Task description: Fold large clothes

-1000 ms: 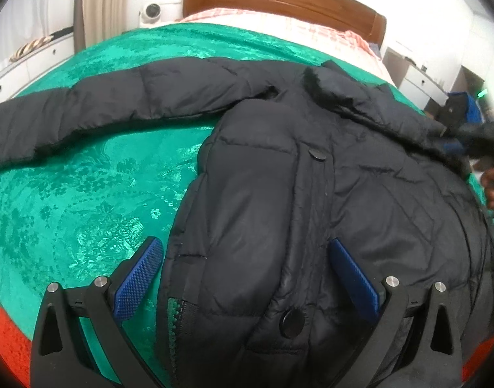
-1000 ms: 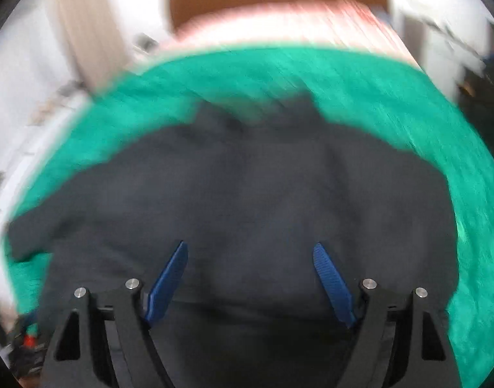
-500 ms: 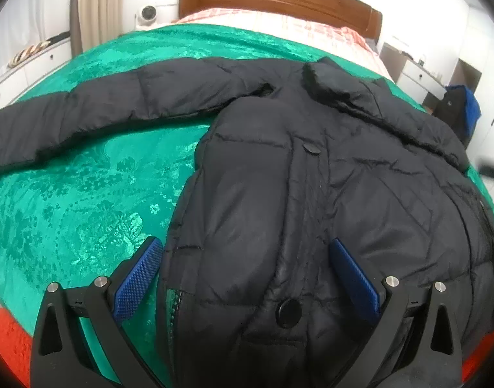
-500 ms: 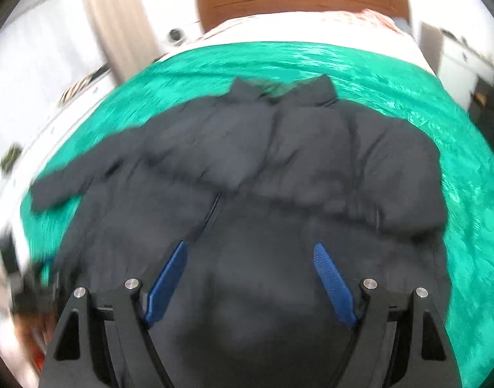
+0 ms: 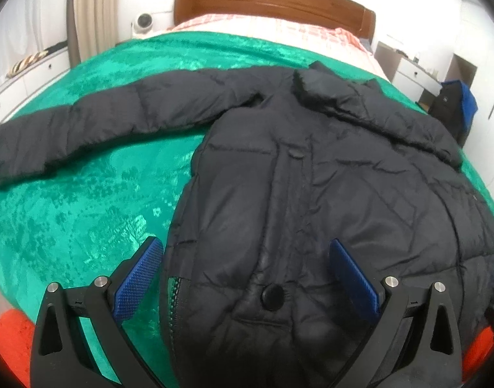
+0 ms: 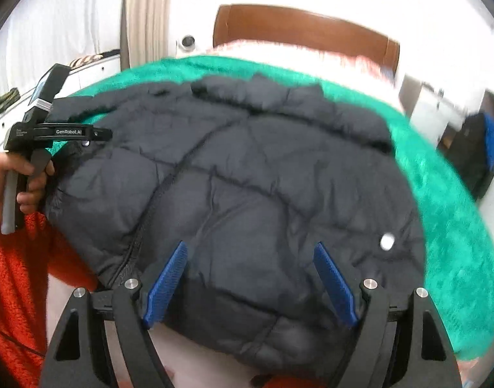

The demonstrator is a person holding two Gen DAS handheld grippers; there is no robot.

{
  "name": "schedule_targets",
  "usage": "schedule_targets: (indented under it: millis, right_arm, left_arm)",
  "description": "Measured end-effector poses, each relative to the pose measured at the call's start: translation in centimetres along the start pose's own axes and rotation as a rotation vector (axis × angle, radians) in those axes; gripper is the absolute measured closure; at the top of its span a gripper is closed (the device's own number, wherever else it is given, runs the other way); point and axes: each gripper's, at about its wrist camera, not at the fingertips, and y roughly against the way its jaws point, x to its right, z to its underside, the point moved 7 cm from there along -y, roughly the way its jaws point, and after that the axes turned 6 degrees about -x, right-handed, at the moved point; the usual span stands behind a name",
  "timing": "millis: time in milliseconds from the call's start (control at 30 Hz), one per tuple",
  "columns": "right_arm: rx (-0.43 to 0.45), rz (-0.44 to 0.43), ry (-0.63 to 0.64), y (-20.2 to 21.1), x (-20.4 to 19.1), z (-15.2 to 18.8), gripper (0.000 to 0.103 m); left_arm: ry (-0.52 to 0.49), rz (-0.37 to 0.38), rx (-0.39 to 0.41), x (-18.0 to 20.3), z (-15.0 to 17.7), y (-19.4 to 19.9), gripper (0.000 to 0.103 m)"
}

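Observation:
A black padded jacket (image 5: 311, 194) lies face up on a green bedspread (image 5: 78, 200), collar toward the headboard. Its left sleeve (image 5: 94, 126) stretches out to the left; the right sleeve is folded across the body. My left gripper (image 5: 247, 271) is open, just above the jacket's hem near a snap button (image 5: 272, 295). In the right wrist view the jacket (image 6: 247, 177) fills the middle. My right gripper (image 6: 251, 278) is open over the jacket's lower right part. The hand-held left gripper (image 6: 57, 134) shows there at the jacket's left edge.
A wooden headboard (image 5: 272, 0) and pink checked bedding (image 5: 269, 29) lie beyond the bedspread. An orange-red blanket (image 6: 17, 291) covers the near bed edge. A white drawer unit (image 5: 20, 77) stands left; a white nightstand (image 5: 408, 74) and a black-and-blue bag (image 5: 457, 110) stand right.
My right gripper has swung down and left toward the jacket's lower right edge. The left gripper has held almost still over the hem. Both stayed open.

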Motion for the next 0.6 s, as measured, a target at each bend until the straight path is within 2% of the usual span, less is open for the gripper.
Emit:
schedule_targets:
  millis: [67,200,367,467,600]
  right_arm:
    - [0.021,-0.012,-0.025,0.0,0.1,-0.5,0.023]
    - [-0.001,-0.042,-0.029,-0.8,-0.3,-0.2,0.023]
    - [0.030,-0.057,-0.014,0.0,-0.7,-0.2,0.023]
    - [0.045,-0.052,-0.012,0.4,-0.7,-0.2,0.023]
    - [0.042,-0.052,-0.027,0.2,-0.4,-0.3,0.023]
  left_arm:
    - [-0.001,-0.001,0.010,0.1,-0.2,0.6,0.000]
    - [0.005,-0.024,0.043,-0.6,-0.8,2.5,0.000]
    - [0.083,-0.017,0.054,-4.0,-2.7,3.5,0.000]
    - [0.198,-0.015,0.065,-8.8,-5.2,4.0,0.000]
    - [0.429,-0.032,0.067,-18.3,-7.1,3.5,0.000]
